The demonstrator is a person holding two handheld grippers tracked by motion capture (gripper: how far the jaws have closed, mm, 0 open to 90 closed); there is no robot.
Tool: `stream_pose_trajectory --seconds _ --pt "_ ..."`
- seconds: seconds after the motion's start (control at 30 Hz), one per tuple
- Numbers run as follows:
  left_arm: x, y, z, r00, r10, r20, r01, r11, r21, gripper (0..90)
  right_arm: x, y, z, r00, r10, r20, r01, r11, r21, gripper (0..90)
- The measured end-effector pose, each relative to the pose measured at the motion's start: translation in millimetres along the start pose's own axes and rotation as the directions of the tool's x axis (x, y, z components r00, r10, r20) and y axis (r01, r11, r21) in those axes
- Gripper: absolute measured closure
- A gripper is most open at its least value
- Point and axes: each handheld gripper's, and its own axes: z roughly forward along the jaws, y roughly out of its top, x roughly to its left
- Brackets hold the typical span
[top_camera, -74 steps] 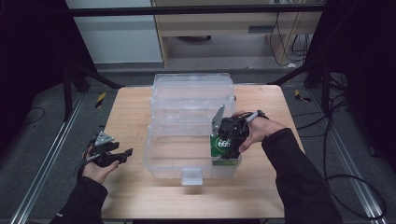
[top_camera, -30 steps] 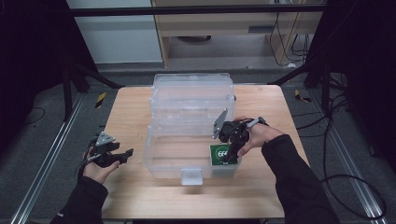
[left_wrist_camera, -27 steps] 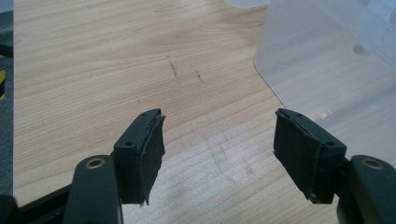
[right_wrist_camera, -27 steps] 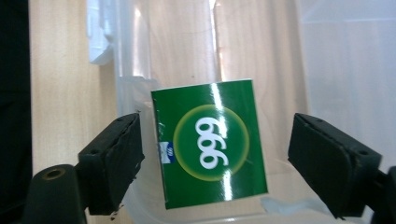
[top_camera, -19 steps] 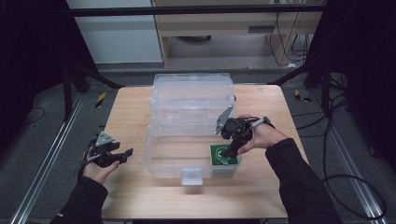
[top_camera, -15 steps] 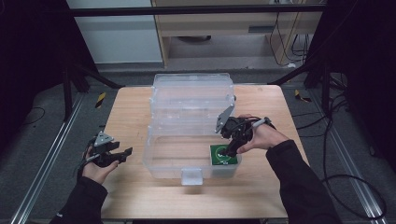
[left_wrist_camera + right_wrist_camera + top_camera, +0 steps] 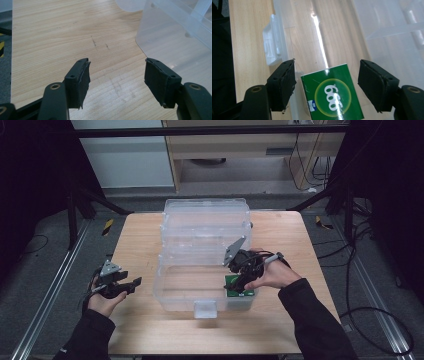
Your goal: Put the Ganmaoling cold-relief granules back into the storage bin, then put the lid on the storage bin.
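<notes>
Compared to a couple of seconds back, the green box (image 7: 239,286) isn't pinched upright anymore: it's lying flat on the floor of the clear plastic bin (image 7: 200,270), in the near right corner, and the right gripper (image 7: 239,279) has let go, its jaws spread wide on either side of the box without touching it. The box is a glossy rectangular carton with a yellow-ringed circle and white "666", and the bin is see-through with a chunky white latch (image 7: 272,46) on its near wall. The left gripper (image 7: 131,283) hasn't budged, hanging wide open and empty over the pale woodgrain table (image 7: 140,235), left of the bin.
</notes>
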Motion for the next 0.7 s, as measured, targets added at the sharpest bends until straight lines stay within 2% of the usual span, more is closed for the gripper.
stream_pose_trajectory --seconds 0.07,0.43,0.7 --pt "-0.7 0.6 -0.4 1.0000 0.001 0.003 -0.001 1.0000 -0.005 35.9 2.9 -0.7 4.7 1.0000 0.002 0.007 -0.002 1.000 0.006 29.5" --pt "-3.4 2.9 -2.1 0.9999 0.010 0.012 -0.010 0.9999 -0.013 35.7 12.7 -4.0 22.9 0.9996 0.024 -0.016 -0.023 1.000 0.009 30.0" --pt "-4.5 5.0 -3.6 0.9998 0.013 0.014 -0.013 0.9997 -0.021 36.0 20.8 -0.3 33.9 0.9990 0.010 -0.043 -0.009 1.000 0.015 31.7"
